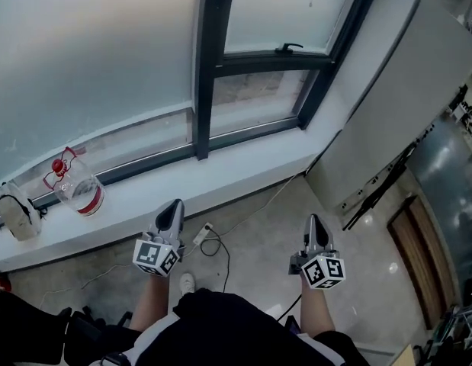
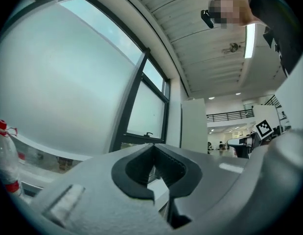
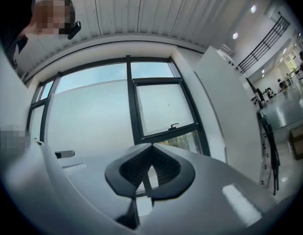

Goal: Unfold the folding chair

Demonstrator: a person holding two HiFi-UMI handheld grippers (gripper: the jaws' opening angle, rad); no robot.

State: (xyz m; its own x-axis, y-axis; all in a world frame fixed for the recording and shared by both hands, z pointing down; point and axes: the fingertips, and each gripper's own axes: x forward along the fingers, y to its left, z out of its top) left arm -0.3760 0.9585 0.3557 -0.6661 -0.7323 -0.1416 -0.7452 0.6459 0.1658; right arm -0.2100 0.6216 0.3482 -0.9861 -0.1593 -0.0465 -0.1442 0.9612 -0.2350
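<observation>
Head view is showing my left gripper (image 1: 173, 207) and right gripper (image 1: 315, 221) with jaws closed and empty, so I am judging they need opening before reaching the dark folded frame (image 1: 377, 189), likely the chair, right of the window (image 1: 213, 67).

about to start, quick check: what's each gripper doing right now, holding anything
Grey left gripper: closed, jaws together, holding nothing.
Grey right gripper: closed, jaws together, holding nothing.
</observation>
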